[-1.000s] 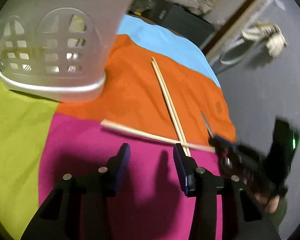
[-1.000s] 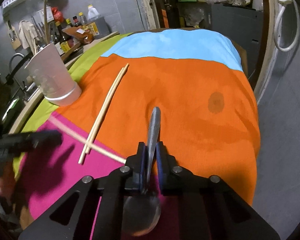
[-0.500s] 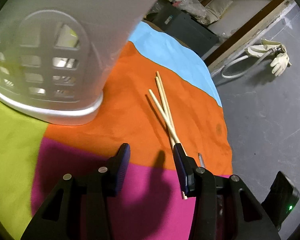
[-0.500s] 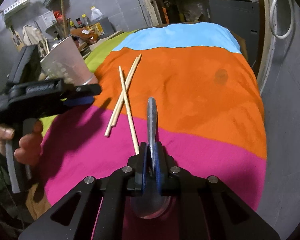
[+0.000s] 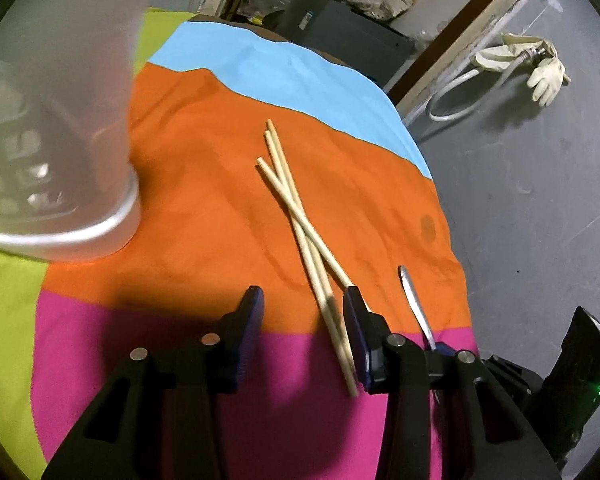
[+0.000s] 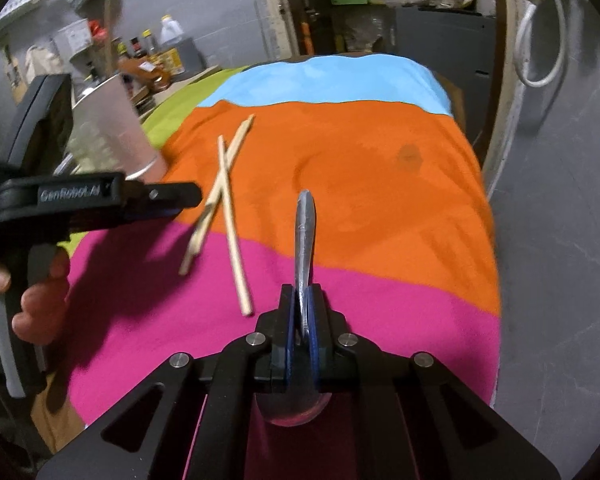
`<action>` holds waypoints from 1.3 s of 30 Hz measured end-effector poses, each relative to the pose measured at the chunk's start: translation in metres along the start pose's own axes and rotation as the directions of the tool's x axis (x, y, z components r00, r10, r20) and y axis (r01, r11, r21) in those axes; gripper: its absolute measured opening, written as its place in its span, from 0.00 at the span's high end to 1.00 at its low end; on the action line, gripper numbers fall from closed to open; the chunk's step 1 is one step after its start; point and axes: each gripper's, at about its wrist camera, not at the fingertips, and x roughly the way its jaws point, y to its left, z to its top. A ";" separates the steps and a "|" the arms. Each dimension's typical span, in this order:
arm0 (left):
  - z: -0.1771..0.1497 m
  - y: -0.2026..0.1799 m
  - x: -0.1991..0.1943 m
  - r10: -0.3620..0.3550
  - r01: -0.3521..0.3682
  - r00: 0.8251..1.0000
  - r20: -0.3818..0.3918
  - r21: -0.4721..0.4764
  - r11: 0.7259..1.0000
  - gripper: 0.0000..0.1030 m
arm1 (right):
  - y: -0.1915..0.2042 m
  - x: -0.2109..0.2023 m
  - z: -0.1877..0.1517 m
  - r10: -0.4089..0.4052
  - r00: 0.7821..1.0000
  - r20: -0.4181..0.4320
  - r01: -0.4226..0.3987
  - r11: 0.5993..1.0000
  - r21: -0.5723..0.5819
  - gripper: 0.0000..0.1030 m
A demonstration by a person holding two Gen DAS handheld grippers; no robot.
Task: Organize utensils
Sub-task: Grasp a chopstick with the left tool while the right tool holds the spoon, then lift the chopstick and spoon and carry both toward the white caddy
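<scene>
Three wooden chopsticks (image 5: 296, 208) lie crossed on the orange and magenta cloth (image 5: 204, 184). Their near ends reach between the fingers of my left gripper (image 5: 302, 294), close to its right finger. Its jaws are closing and the pads are not touching the sticks. A white slotted plastic holder (image 5: 60, 160) stands blurred at the left. My right gripper (image 6: 304, 304) is shut on a metal spoon (image 6: 305, 232), handle pointing forward and bowl under the jaws. The right wrist view shows the chopsticks (image 6: 230, 200), the left gripper (image 6: 180, 200) over their near ends, and the holder (image 6: 112, 132) behind it.
The cloth ends at the table's right edge, where grey floor (image 5: 532, 208) begins. A hose and a glove (image 5: 544, 76) lie there. Bottles and clutter (image 6: 156, 56) crowd a counter beyond the holder. A hand (image 6: 40, 300) grips the left gripper's handle.
The chopstick that lay crosswise now lies along the other two. My left gripper has shifted right, over the sticks' near ends, and the holder has slid to the view's left edge. The spoon stays gripped.
</scene>
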 end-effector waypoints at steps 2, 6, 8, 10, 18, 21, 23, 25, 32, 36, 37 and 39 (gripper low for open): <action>0.004 -0.003 0.007 0.012 -0.012 1.000 -0.005 0.006 1.000 0.71 | -0.005 0.000 0.002 0.001 1.000 0.004 -0.001 1.000 0.008 0.96; 0.011 -0.007 0.020 0.032 -0.032 0.999 -0.008 0.010 0.999 0.84 | -0.008 0.003 0.003 0.017 1.000 0.004 -0.017 1.000 0.017 0.96; 0.012 -0.005 0.026 0.002 -0.002 1.000 -0.028 -0.009 1.000 0.92 | -0.009 0.003 0.004 0.024 1.000 0.005 -0.024 0.999 0.022 0.96; 0.011 -0.003 0.025 -0.007 0.007 0.999 -0.032 -0.023 1.000 0.93 | -0.010 0.004 0.005 0.033 0.999 0.006 -0.033 0.999 0.034 0.96; 0.002 0.001 0.008 -0.002 0.002 1.000 -0.030 -0.013 1.000 0.98 | -0.013 0.005 0.005 0.055 0.998 0.011 -0.055 0.995 0.087 0.96; -0.007 0.005 -0.003 0.002 -0.002 0.999 -0.044 -0.005 1.000 0.98 | -0.013 0.004 0.004 0.053 0.999 0.010 -0.054 0.994 0.092 0.96; -0.017 0.007 -0.014 0.018 -0.017 0.999 -0.051 0.016 1.000 0.98 | -0.011 0.003 0.003 0.051 0.999 0.009 -0.052 0.995 0.086 0.96; -0.028 0.011 -0.023 0.029 -0.028 0.998 -0.056 0.030 0.999 0.98 | -0.010 0.002 0.003 0.050 0.999 0.004 -0.050 0.996 0.076 0.96; -0.059 0.023 -0.051 0.065 -0.062 0.996 -0.068 0.048 0.997 0.98 | -0.007 0.008 0.009 0.029 0.999 -0.017 -0.028 0.998 0.060 0.95; -0.058 0.020 -0.051 0.093 -0.089 0.993 -0.065 0.071 0.994 0.97 | 0.003 0.017 0.020 -0.024 0.999 -0.047 0.023 1.000 -0.016 0.95; -0.056 0.018 -0.048 0.100 -0.093 0.992 -0.074 0.085 0.992 0.96 | 0.007 0.019 0.022 -0.042 0.997 -0.057 0.040 0.998 -0.043 0.94; -0.053 0.014 -0.045 0.125 -0.115 0.989 -0.084 0.118 0.986 0.96 | 0.011 0.021 0.024 -0.072 0.995 -0.070 0.065 0.994 -0.093 0.94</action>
